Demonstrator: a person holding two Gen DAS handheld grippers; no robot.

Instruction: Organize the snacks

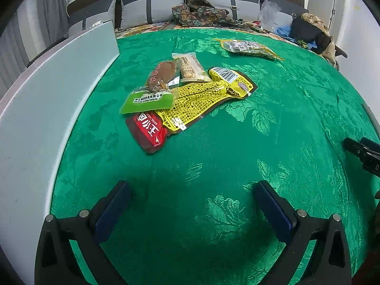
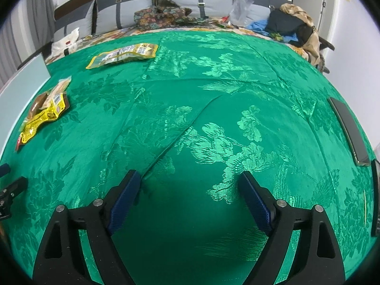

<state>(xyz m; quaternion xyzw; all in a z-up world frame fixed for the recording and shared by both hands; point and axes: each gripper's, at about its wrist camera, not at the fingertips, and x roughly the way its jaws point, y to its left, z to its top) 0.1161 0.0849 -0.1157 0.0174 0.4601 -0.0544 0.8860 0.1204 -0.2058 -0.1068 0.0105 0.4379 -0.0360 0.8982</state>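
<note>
Your left gripper hovers over the green brocade cloth that covers the counter, its blue-padded fingers spread wide with nothing between them. Your right gripper hangs the same way over bare cloth, fingers apart and empty.

The snacks lie in a loose overlapping pile toward the counter's left edge, beside the pale grey box that runs along that edge. In the pile, the red packet is nearest you; the long yellow packet lies across it, and the green packet overlaps both. Behind them sit the brown packet and the beige wrapped bar.

One more snack, the clear-and-yellow pouch, lies alone near the far edge, well apart from the pile. A dark flat phone rests at the right edge.
</note>
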